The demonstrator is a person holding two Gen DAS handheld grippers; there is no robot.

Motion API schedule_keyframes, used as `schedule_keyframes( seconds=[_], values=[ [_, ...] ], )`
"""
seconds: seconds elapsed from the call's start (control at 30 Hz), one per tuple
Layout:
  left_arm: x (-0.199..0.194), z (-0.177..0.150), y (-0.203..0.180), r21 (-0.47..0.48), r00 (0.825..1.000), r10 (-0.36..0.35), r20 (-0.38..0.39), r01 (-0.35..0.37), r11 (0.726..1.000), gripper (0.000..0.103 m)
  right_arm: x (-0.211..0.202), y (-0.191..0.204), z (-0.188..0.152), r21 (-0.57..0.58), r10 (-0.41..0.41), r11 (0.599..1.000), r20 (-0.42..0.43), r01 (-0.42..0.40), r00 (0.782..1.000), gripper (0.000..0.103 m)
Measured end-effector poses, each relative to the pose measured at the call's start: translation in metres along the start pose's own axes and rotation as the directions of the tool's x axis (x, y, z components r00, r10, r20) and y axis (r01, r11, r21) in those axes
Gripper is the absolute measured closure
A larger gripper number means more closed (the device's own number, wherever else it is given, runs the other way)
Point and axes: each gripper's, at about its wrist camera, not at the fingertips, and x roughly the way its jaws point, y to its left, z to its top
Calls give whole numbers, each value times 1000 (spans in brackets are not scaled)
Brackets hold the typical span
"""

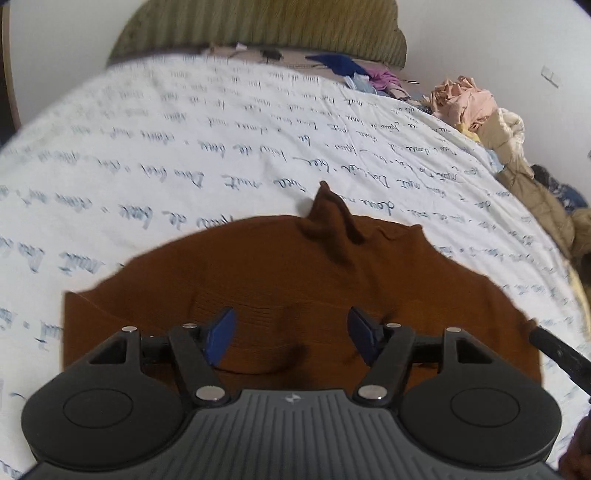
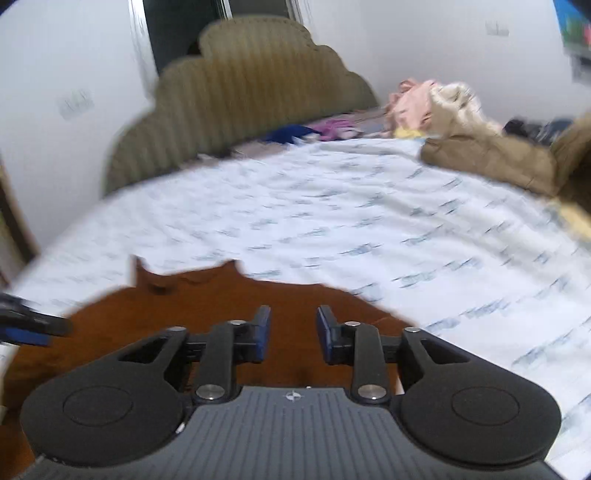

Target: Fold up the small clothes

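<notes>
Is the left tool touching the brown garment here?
Cannot tell. The left wrist view shows the left tool open above the brown garment, nothing between its pads, but contact underneath is hidden.

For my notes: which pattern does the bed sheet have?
The bed sheet is white with lines of blue handwriting; clearest in the left wrist view.

Matt brown knit garment [image 1: 288, 273] on smooth printed cotton sheet [image 1: 184, 147]; ribbed fabric headboard [image 2: 251, 92].

Garment [image 1: 280, 280] flat on bedspread [image 1: 184, 147]; clothes pile [image 1: 476, 110] far right; headboard [image 1: 258, 29] behind.
</notes>
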Motion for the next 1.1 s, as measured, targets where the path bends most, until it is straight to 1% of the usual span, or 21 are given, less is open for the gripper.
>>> schedule_keyframes(
  seconds=[0.03, 0.1, 0.17, 0.23, 0.27, 0.33, 0.37, 0.4, 0.47, 0.5, 0.57, 0.6, 0.63, 0.67, 0.73, 0.8, 0.87, 0.9, 0.97, 1.03, 1.1],
  values=[
    [-4, -3, -1, 8, 1000, 14, 14, -14, 1000, 36, 1, -2, -6, 32, 49, 998, -24, -48, 998, 45],
    [-14, -9, 0, 18, 998, 35, 47, -36, 999, 36, 10, -3, -16, 135, 136, 983, -69, -126, 988, 44],
    [-22, -17, -1, 27, 995, 61, 75, -63, 998, 33, 16, -4, -26, 240, 220, 952, -102, -191, 970, 44],
    [-32, -25, 1, 29, 990, 89, 109, -93, 995, 33, 28, -4, -38, 352, 258, 914, -126, -200, 958, 44],
    [-36, -29, 2, 25, 986, 105, 128, -109, 994, 32, 31, 2, -43, 387, 267, 901, -132, -198, 955, 44],
    [-46, -36, 6, 11, 976, 136, 168, -140, 990, 32, 47, 2, -47, 439, 250, 882, -130, -170, 959, 44],
    [-49, -38, 9, 1, 971, 152, 184, -155, 988, 27, 53, 1, -49, 451, 233, 879, -119, -157, 965, 44],
    [-52, -40, 12, -13, 966, 169, 193, -170, 985, 25, 57, 0, -49, 464, 216, 874, -104, -145, 971, 46],
    [-54, -42, 17, -37, 961, 193, 199, -190, 981, 25, 64, 1, -49, 489, 188, 863, -74, -128, 979, 46],
    [-53, -43, 19, -40, 961, 198, 195, -194, 980, 25, 66, 0, -48, 489, 177, 863, -63, -124, 982, 48],
    [-52, -44, 22, -44, 962, 205, 182, -200, 979, 25, 70, 2, -46, 473, 152, 875, -74, -100, 986, 73],
    [-52, -45, 23, -48, 961, 210, 179, -204, 978, 25, 73, 1, -46, 475, 164, 873, -83, -105, 983, 89],
    [-52, -45, 24, -51, 960, 215, 178, -210, 976, 25, 73, 0, -45, 486, 182, 865, -78, -122, 980, 89],
    [-52, -46, 23, -54, 958, 220, 182, -214, 975, 25, 70, -1, -43, 482, 182, 866, -64, -129, 981, 89],
    [-54, -47, 23, -55, 953, 230, 198, -223, 973, 25, 53, -3, -36, 450, 160, 882, -7, -139, 987, 89],
    [-55, -48, 21, -42, 949, 239, 204, -235, 971, 25, 31, -3, -27, 395, 138, 906, 55, -149, 989, 89],
    [-52, -51, 19, -29, 948, 245, 202, -244, 969, 25, 10, -2, -19, 314, 89, 942, 96, -115, 991, 89],
    [-49, -52, 18, -21, 949, 248, 197, -249, 968, 25, 2, -4, -19, 285, 67, 954, 101, -94, 993, 89],
    [-40, -55, 14, -6, 952, 252, 172, -255, 967, 25, -5, -11, -22, 264, 35, 963, 77, -54, 996, 89],
    [-31, -60, 11, 14, 957, 250, 148, -255, 967, 25, -1, -22, -29, 288, 35, 957, 22, -40, 999, 89],
    [-26, -64, 6, 34, 955, 258, 144, -265, 964, 25, 6, -32, -38, 324, 41, 945, -24, -31, 999, 88]
  ],
)
